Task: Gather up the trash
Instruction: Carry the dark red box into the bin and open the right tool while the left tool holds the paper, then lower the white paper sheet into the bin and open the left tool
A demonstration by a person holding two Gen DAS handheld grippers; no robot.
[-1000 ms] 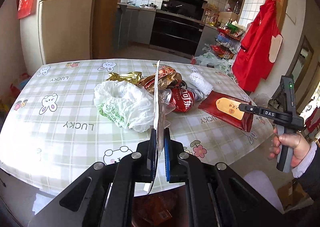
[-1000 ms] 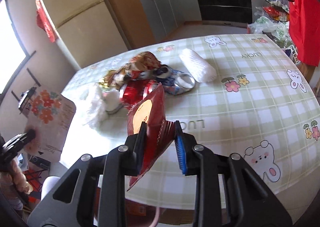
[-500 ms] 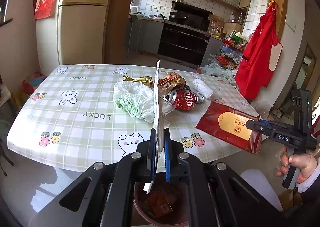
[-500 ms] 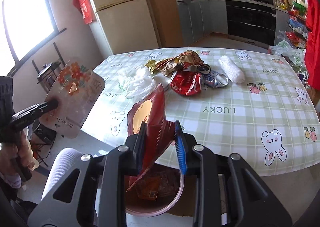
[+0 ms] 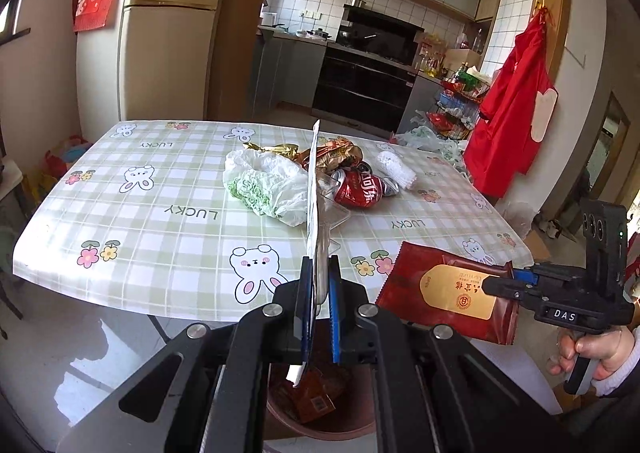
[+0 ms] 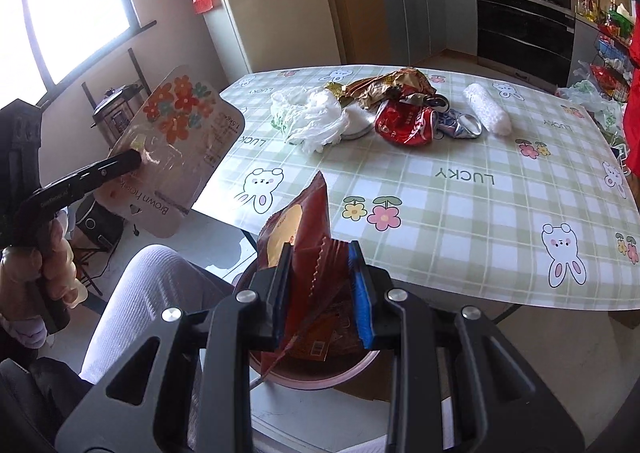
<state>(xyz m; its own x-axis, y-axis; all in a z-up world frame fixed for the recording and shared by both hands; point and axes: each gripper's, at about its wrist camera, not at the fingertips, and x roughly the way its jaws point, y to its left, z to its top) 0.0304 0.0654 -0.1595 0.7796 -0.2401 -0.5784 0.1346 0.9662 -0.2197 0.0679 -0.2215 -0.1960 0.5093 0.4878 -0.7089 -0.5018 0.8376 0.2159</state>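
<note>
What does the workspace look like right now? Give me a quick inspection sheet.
Surface: table under a checked tablecloth printed with bunnies.
Job's things: dark red snack wrapper and flat blister card held over the pink trash bin.
Clutter: white plastic bag, crushed red cola can, gold wrappers, white foam sleeve on the table.
Grippers: left gripper shut on the card; right gripper shut on the wrapper.
Cables: nothing seen.
Surroundings: fridge, kitchen oven, red apron.

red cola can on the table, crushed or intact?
Crushed. The red cola can lies on its side on the table, body dented and creased, among the other trash.
</note>
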